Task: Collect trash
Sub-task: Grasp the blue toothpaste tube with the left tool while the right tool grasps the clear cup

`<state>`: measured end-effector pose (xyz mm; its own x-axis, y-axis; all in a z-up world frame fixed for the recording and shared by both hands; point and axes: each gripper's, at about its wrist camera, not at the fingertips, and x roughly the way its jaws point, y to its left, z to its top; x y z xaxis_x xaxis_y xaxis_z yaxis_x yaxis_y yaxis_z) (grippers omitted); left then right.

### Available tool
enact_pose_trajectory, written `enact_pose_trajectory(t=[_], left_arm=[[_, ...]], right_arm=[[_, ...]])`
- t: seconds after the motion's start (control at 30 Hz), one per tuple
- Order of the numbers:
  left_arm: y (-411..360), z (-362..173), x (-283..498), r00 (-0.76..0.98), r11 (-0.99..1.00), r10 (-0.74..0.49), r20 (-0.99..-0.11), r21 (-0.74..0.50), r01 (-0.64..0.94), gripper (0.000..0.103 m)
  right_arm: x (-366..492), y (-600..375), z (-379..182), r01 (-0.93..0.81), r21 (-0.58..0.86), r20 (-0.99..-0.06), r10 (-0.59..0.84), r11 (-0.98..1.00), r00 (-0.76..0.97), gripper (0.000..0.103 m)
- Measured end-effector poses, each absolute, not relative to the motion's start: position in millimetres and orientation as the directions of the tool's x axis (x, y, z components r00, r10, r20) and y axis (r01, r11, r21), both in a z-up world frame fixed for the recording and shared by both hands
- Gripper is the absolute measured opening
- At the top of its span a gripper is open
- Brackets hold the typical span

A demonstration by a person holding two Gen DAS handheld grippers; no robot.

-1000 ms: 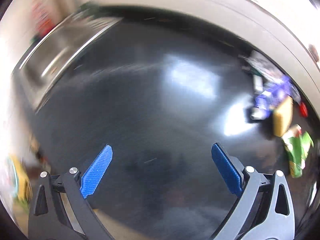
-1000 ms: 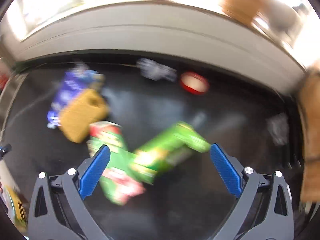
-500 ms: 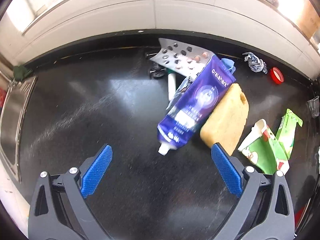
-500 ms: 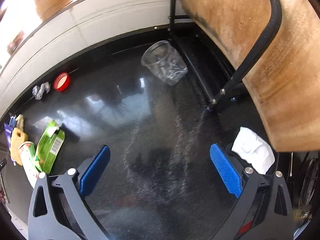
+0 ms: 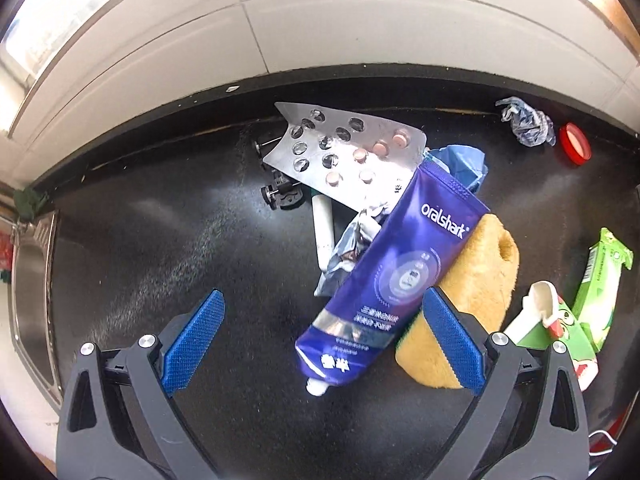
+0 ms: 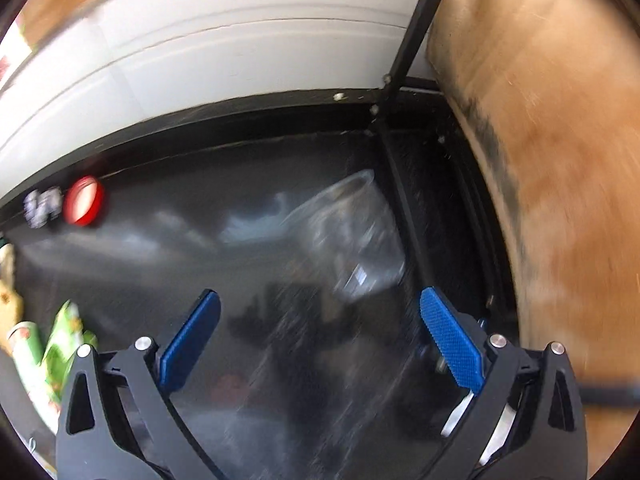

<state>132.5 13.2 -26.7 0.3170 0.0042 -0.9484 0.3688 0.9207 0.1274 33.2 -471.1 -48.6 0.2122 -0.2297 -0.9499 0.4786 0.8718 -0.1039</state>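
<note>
Apparently nothing collected yet. Left gripper (image 5: 322, 344) spread wide, empty, over purple toothpaste tube (image 5: 394, 276) lying across yellow sponge (image 5: 476, 296) on glossy black countertop (image 5: 160, 240); silver blister pack (image 5: 344, 148), green cartons (image 5: 592, 292), red cap (image 5: 575, 143) also loose. Right gripper (image 6: 318, 340) wide, empty, aimed at tipped clear plastic cup (image 6: 352, 236). Right view motion-blurred; no bin visible.

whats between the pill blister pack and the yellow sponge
In the left wrist view, the purple toothpaste tube lies between the blister pack and the yellow sponge, its side resting on the sponge, with crumpled blue wrapping by its upper end.
</note>
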Motion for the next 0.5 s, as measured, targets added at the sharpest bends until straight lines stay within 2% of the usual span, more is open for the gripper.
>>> enact_pose_trajectory(t=[0.27, 0.3, 0.33, 0.37, 0.4, 0.47, 0.5], left_arm=[[-2.7, -42.8, 147.2, 0.270, 0.903, -0.035, -0.962, 0.085, 0.420, 0.095], [-2.0, -44.9, 148.4, 0.258, 0.906, -0.049, -0.965, 0.066, 0.418, 0.080], [-1.3, -49.1, 150.3, 0.201, 0.914, -0.108, -0.974, -0.017, 0.406, 0.065], [0.9, -52.7, 152.6, 0.153, 0.917, -0.165, -0.974, -0.094, 0.388, 0.041], [5.7, -55.9, 153.4, 0.111, 0.925, -0.232, -0.966, -0.184, 0.331, 0.030], [5.9, -54.3, 149.2, 0.107, 0.928, -0.258, -0.960, -0.216, 0.303, 0.022], [2.8, -50.6, 144.6, 0.124, 0.930, -0.238, -0.963, -0.189, 0.317, 0.020]], right_arm=[[65.3, -499.9, -83.9, 0.477, -0.104, -0.967, -0.201, 0.873, 0.158, 0.097], [66.1, -499.0, -86.5, 0.480, -0.080, -0.967, -0.185, 0.874, 0.175, 0.091], [67.2, -497.7, -88.6, 0.478, -0.066, -0.966, -0.176, 0.876, 0.189, 0.080], [68.0, -493.3, -93.0, 0.468, -0.067, -0.968, -0.171, 0.881, 0.184, 0.060], [67.8, -489.5, -93.0, 0.463, -0.076, -0.964, -0.183, 0.883, 0.192, 0.058], [64.9, -483.1, -91.9, 0.460, -0.028, -0.964, -0.146, 0.887, 0.222, 0.052], [63.5, -480.2, -91.0, 0.465, -0.006, -0.964, -0.129, 0.885, 0.232, 0.050]])
